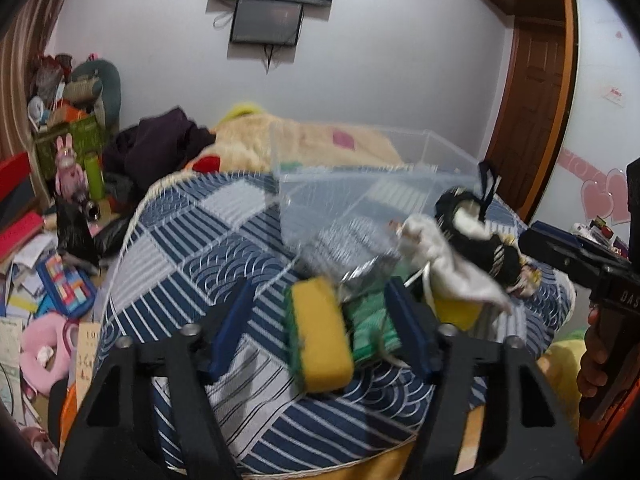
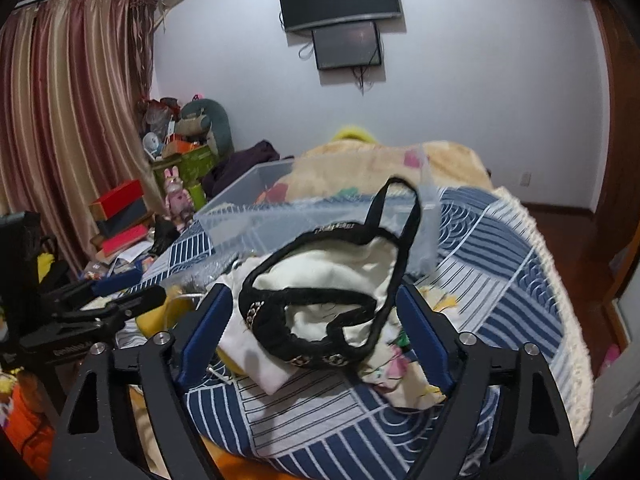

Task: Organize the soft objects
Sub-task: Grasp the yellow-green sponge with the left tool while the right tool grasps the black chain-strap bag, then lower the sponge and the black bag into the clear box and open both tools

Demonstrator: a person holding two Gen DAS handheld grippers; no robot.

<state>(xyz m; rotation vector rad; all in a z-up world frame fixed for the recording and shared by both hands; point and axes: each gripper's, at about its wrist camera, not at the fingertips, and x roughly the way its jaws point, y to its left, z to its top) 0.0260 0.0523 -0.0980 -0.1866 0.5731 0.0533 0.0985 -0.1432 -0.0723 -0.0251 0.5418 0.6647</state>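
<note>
- The left gripper (image 1: 320, 320) is held low over the quilt (image 1: 192, 256), its fingers spread wide with a yellow sponge (image 1: 320, 340) lying between them (untouched by either pad, as far as can be seen); such a stance is judged to be set up for closing on it.
- The right gripper (image 2: 312, 340) is likewise spread apart, and a black headband (image 2: 320, 320) with a white cloth (image 2: 332, 268) is framed between its fingers; nothing is pinched.
- A clear plastic bin (image 2: 240, 216) is placed just behind the heap, presumably so that each soft thing can be lifted a short way into it.
- The soft things are kept bunched together on the quilt, near the bin's front wall, not yet inside it.
- A green sponge (image 1: 368, 316) is partly hidden beside the yellow one.
</note>
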